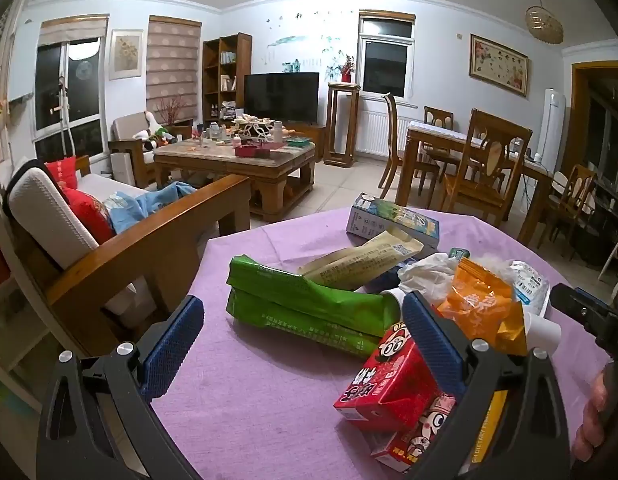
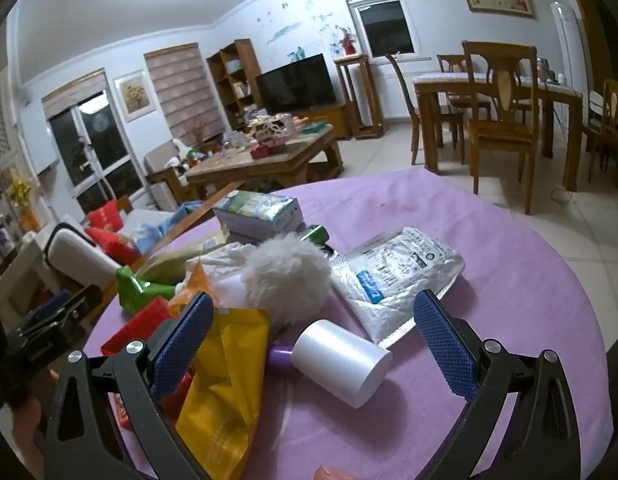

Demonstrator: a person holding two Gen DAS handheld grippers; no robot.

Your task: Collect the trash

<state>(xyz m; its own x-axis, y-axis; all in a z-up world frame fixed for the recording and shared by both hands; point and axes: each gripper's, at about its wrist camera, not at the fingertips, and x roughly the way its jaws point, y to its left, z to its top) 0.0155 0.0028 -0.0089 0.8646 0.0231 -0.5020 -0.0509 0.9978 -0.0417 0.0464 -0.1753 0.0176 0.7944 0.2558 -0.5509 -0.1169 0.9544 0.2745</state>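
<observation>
Trash lies heaped on a round table with a purple cloth (image 1: 269, 400) (image 2: 509, 280). In the left wrist view I see a green packet (image 1: 309, 304), a beige pouch (image 1: 361, 260), a blue-white box (image 1: 393, 218), red cartons (image 1: 389, 388) and an orange bag (image 1: 477, 304). My left gripper (image 1: 305, 344) hangs open above the cloth, and the green packet lies ahead between its fingers, untouched. My right gripper (image 2: 321, 344) is open too, over a white roll (image 2: 341, 360) and a yellow bag (image 2: 225, 384). A white fluffy ball (image 2: 287, 276) and a clear plastic bag (image 2: 393, 272) lie beyond.
A wooden sofa arm (image 1: 149, 240) stands close at the table's left. Behind are a cluttered coffee table (image 1: 237, 156), a television (image 1: 281, 96) and a dining table with chairs (image 1: 481, 160). A person's fingers (image 1: 593, 412) hold the right gripper's handle.
</observation>
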